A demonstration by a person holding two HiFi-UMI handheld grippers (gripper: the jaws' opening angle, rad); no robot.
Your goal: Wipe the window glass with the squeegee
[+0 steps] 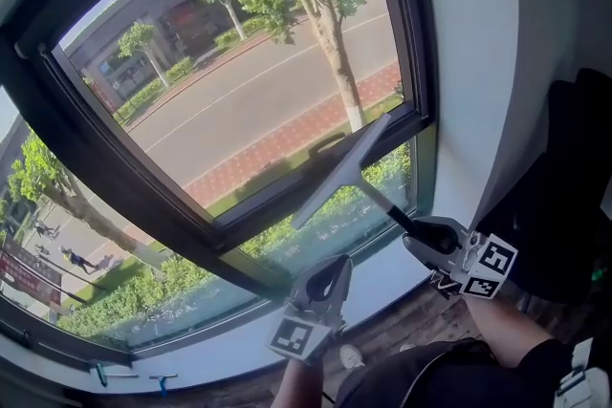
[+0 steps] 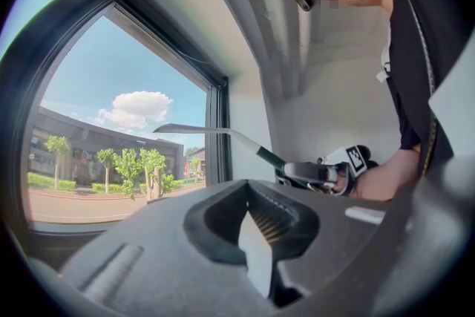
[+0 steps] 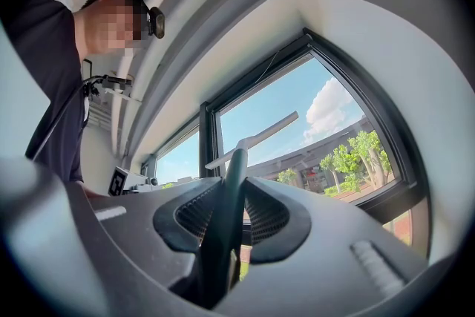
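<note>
The squeegee (image 1: 342, 172) has a long pale blade and a dark green handle. Its blade slants across the dark bar between the upper window glass (image 1: 258, 81) and the lower pane (image 1: 330, 220), near the right frame. I cannot tell whether it touches the glass. My right gripper (image 1: 418, 234) is shut on the handle, which runs up between its jaws in the right gripper view to the squeegee blade (image 3: 252, 137). My left gripper (image 1: 330, 268) hangs below the squeegee over the sill, shut and holding nothing. The left gripper view shows the squeegee (image 2: 215, 131) and the right gripper (image 2: 308, 173) ahead.
A white sill (image 1: 387, 287) runs under the window and a white wall (image 1: 469, 62) stands to its right. A dark bulky object (image 1: 574, 167) sits at the far right. Small blue-handled tools (image 1: 129, 377) lie on the sill at lower left.
</note>
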